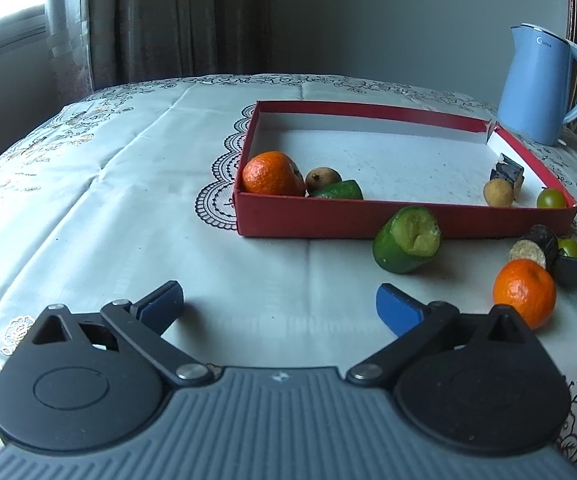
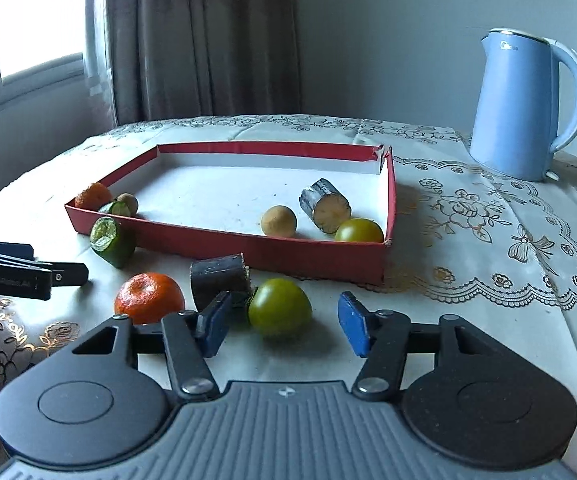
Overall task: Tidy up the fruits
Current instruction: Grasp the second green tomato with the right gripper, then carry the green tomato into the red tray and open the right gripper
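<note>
A shallow red box [image 2: 224,242] holds an orange, a small brown fruit and a green piece at its left end, and a dark cut stalk piece [image 2: 326,210], a brown fruit and a green tomato at its right end. In front of it lie a hollowed green piece [image 1: 406,240], an orange [image 2: 148,296], a dark stalk piece [image 2: 218,280] and a green tomato [image 2: 280,312]. My right gripper [image 2: 284,314] is open around that tomato, its blue pads clear of it on both sides. My left gripper [image 1: 276,296] is open wide over bare cloth, short of the green piece.
A blue electric kettle [image 2: 524,108] stands at the back right of the table. A white embroidered cloth [image 1: 108,200] covers the table, which drops off at the left. Curtains and a window are behind. The left gripper [image 2: 56,262] reaches in from the left of the right wrist view.
</note>
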The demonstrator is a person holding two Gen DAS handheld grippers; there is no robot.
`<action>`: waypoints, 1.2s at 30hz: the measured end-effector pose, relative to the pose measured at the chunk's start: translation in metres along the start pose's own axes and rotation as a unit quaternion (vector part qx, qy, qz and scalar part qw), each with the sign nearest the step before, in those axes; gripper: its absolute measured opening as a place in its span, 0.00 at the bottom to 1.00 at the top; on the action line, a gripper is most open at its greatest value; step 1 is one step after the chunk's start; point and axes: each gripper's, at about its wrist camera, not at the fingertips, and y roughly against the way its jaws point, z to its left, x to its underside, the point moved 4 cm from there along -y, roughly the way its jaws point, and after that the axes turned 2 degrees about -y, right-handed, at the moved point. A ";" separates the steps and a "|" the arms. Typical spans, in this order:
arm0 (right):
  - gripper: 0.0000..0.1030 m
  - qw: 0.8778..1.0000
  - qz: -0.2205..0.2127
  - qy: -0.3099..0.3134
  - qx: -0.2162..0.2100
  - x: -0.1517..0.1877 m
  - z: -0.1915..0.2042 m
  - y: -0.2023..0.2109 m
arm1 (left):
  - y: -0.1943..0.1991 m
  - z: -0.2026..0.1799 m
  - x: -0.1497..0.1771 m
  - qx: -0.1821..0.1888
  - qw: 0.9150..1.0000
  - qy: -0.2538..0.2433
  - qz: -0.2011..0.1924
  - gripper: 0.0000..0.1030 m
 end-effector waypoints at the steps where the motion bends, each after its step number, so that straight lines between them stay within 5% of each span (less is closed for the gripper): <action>1: 0.50 1.000 0.001 0.001 0.000 0.001 0.000 -0.001 | 0.000 0.000 0.000 0.000 1.000 0.000 0.000 1.00; 7: 0.33 1.000 0.011 0.008 -0.007 0.002 0.004 -0.007 | -0.001 -0.001 0.000 -0.001 1.000 -0.001 0.001 1.00; 21: 0.33 1.000 -0.004 -0.011 0.011 0.001 -0.005 0.003 | -0.001 -0.001 0.000 -0.001 1.000 -0.002 0.001 1.00; 36: 0.33 0.999 -0.042 0.002 0.023 -0.042 -0.005 0.000 | -0.001 -0.001 0.000 -0.001 1.000 -0.002 0.001 1.00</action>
